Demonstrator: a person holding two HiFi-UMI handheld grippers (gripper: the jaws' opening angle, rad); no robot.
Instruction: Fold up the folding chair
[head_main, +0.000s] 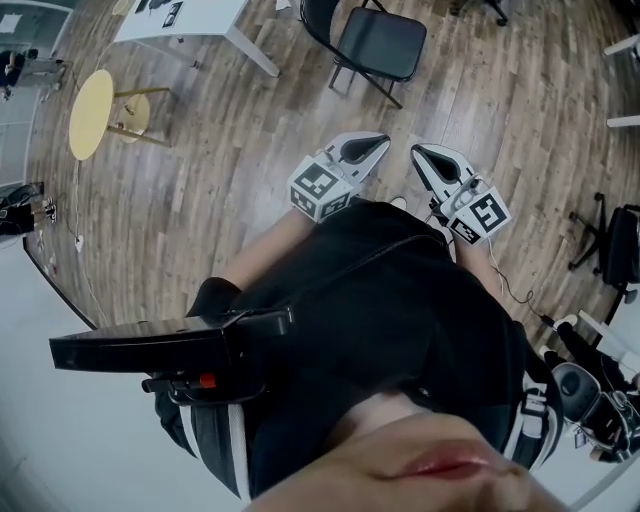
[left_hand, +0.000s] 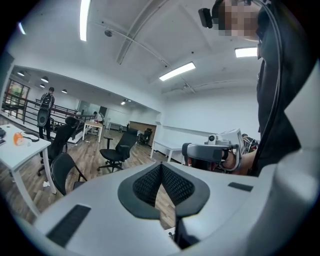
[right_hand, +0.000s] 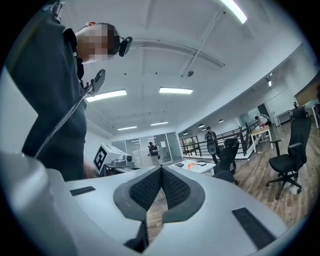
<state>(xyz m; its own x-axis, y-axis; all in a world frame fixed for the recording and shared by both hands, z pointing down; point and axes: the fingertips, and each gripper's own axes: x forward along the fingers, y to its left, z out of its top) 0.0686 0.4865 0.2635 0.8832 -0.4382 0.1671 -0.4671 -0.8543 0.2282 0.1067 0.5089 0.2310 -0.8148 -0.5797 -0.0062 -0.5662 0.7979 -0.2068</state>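
Observation:
The black folding chair (head_main: 375, 45) stands unfolded on the wood floor at the top of the head view, well beyond both grippers. My left gripper (head_main: 383, 141) and right gripper (head_main: 416, 151) are held side by side in front of the person's dark top, tips close together, both pointing toward the chair. Each is shut with nothing between its pads. In the left gripper view the closed jaws (left_hand: 161, 165) fill the bottom, with the right gripper (left_hand: 215, 150) beyond them and a thin-legged black chair (left_hand: 62, 172) at left. The right gripper view shows its jaws (right_hand: 160, 169) shut and empty.
A white table (head_main: 190, 18) stands at top left and a yellow round stool (head_main: 90, 112) to the left. Black office chairs (head_main: 620, 245) stand at right, more (left_hand: 117, 150) across the room. A black device (head_main: 160, 350) hangs at the person's chest. People stand far off.

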